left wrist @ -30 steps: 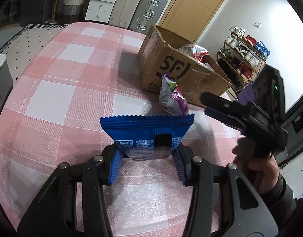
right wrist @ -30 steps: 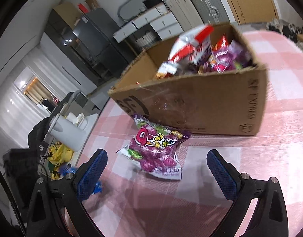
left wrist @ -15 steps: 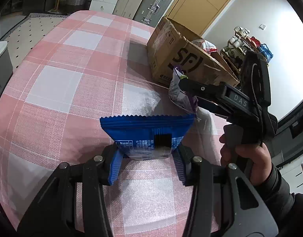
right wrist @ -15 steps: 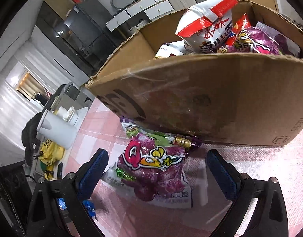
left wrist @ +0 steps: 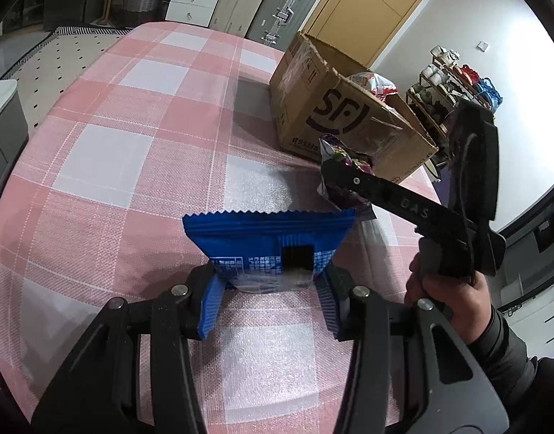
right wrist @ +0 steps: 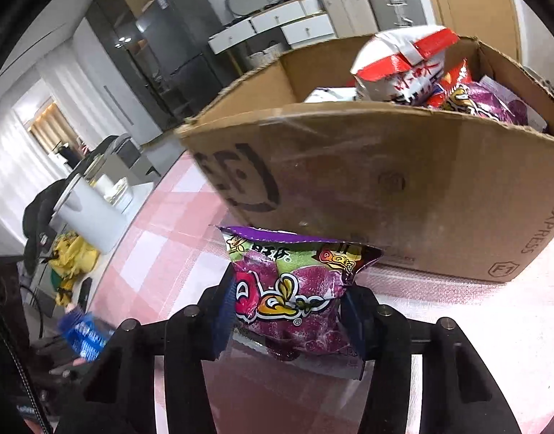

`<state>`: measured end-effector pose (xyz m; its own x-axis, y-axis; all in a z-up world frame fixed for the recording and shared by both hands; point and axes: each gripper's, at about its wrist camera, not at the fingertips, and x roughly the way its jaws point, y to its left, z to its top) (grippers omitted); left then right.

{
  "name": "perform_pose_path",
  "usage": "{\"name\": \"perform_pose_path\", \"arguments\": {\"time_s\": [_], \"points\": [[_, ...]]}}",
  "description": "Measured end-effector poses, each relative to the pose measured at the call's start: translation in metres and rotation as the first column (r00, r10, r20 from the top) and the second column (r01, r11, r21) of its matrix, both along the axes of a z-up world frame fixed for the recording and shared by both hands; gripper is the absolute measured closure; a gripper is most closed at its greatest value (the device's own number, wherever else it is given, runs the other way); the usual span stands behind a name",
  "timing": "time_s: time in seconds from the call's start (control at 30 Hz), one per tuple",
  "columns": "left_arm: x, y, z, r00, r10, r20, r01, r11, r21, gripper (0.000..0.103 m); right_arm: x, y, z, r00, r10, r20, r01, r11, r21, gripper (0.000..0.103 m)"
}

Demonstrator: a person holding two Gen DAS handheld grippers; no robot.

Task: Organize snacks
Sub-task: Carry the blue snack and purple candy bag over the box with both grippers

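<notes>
the right gripper is closing on the puffy purple candy bag, which may slip out, while the left gripper clamps the blue packet.

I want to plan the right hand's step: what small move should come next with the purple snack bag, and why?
Probably lift it a little. The right gripper is closing its jaws, with the purple snack bag between them, pads at its sides. The bag lies on the tablecloth just before the cardboard box, whose wall stands higher than the bag.
</notes>
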<state>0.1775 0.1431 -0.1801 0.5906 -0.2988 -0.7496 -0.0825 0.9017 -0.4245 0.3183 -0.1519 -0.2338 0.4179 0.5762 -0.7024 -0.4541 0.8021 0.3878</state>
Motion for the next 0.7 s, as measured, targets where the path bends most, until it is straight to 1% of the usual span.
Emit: {"name": "perform_pose_path", "arguments": {"time_s": [0.23, 0.37, 0.63, 0.7], "points": [[-0.008, -0.008, 0.010, 1.000, -0.002, 0.018, 0.002, 0.999, 0.033, 0.060, -0.026, -0.014, 0.014, 1.000, 0.014, 0.020, -0.015, 0.999, 0.050, 0.052], [-0.012, -0.016, 0.015, 1.000, -0.015, 0.026, 0.014, 0.999, 0.044, 0.060, -0.045, -0.035, 0.025, 0.999, 0.014, 0.042, -0.017, 0.997, 0.072, 0.052], [-0.024, -0.031, 0.035, 0.997, -0.041, 0.064, 0.037, 0.997, 0.073, 0.060, -0.080, -0.066, 0.060, 0.994, -0.001, 0.110, -0.011, 0.994, 0.106, 0.052], [-0.026, -0.034, 0.040, 0.996, -0.047, 0.075, 0.041, 0.996, 0.081, 0.060, -0.088, -0.080, 0.070, 0.992, -0.003, 0.123, -0.011, 0.993, 0.114, 0.052]]}}
